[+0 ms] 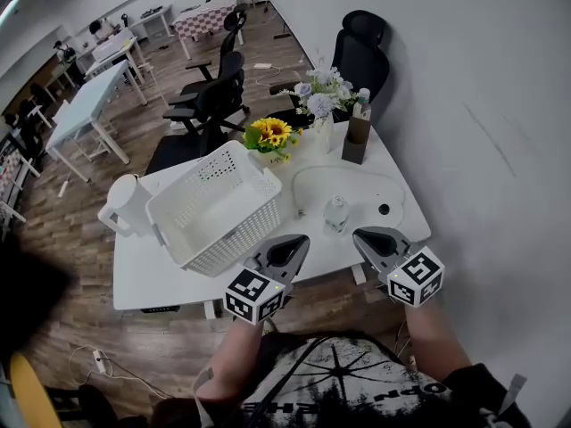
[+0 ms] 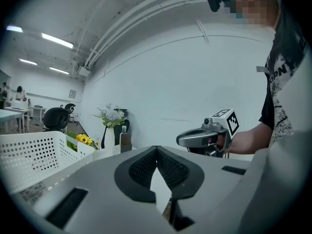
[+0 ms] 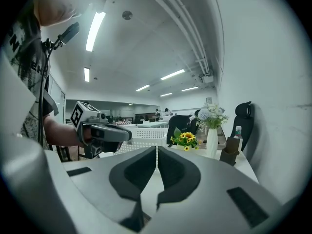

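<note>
Left tool [image 1: 294, 244] and right tool [image 1: 364, 239] were both pressed together, empty, at the worktop [image 1: 152, 279] near edge, right of the basket [image 1: 214, 208]; clear bottle [image 1: 336, 213] stood just right of basket; sunflowers [image 1: 272, 135] behind basket.

the left claw [image 2: 156, 148] has a smooth, matt grey plastic shell, and its black pads [image 2: 141, 172] show a fine dimpled, rubbery grain. the right claw [image 3: 156, 148] has the same matt grey plastic, with black pads that look smoother. the perforated basket [image 1: 214, 208] is white plastic with a faint sheen. the worktop [image 1: 152, 276] is smooth matt white. the small bottle [image 1: 336, 212] is clear and glossy. the vase [image 1: 322, 137] looks glossy white. the floor [image 1: 80, 230] is brown wood plank.
</note>
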Action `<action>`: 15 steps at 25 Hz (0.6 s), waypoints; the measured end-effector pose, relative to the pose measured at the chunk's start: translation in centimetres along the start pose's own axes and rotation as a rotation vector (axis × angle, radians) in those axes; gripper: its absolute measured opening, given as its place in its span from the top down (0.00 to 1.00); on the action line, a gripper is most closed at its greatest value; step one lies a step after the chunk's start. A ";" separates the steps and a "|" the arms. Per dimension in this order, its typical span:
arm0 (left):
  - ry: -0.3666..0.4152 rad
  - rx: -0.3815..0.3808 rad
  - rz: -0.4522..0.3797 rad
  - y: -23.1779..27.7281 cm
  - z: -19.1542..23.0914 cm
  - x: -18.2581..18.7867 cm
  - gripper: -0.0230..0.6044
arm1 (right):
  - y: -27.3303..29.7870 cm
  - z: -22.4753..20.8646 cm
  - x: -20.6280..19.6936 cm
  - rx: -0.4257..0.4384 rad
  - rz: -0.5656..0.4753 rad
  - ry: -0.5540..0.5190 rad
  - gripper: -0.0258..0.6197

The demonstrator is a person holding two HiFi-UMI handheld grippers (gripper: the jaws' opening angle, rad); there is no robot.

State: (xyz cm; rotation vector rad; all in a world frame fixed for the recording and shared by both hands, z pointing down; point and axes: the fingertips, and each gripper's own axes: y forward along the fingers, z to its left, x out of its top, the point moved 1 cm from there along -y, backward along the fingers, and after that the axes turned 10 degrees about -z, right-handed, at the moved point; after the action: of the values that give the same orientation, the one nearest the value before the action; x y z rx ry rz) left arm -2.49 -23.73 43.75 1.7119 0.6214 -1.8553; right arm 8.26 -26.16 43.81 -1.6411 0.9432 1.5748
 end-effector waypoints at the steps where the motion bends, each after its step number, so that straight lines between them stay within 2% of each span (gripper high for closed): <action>1: 0.000 0.001 0.001 -0.1 0.0 -0.1 0.95 | 0.0 0.0 -0.1 0.000 -0.001 0.000 0.91; 15: 0.005 -0.006 -0.002 -0.2 -0.1 -0.1 0.95 | 0.0 0.7 -0.2 0.011 0.017 -0.020 0.93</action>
State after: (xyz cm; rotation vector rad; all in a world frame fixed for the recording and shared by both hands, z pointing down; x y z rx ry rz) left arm -2.56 -23.49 43.87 1.7132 0.6302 -1.8486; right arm 7.92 -25.51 43.94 -1.6112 0.9555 1.5920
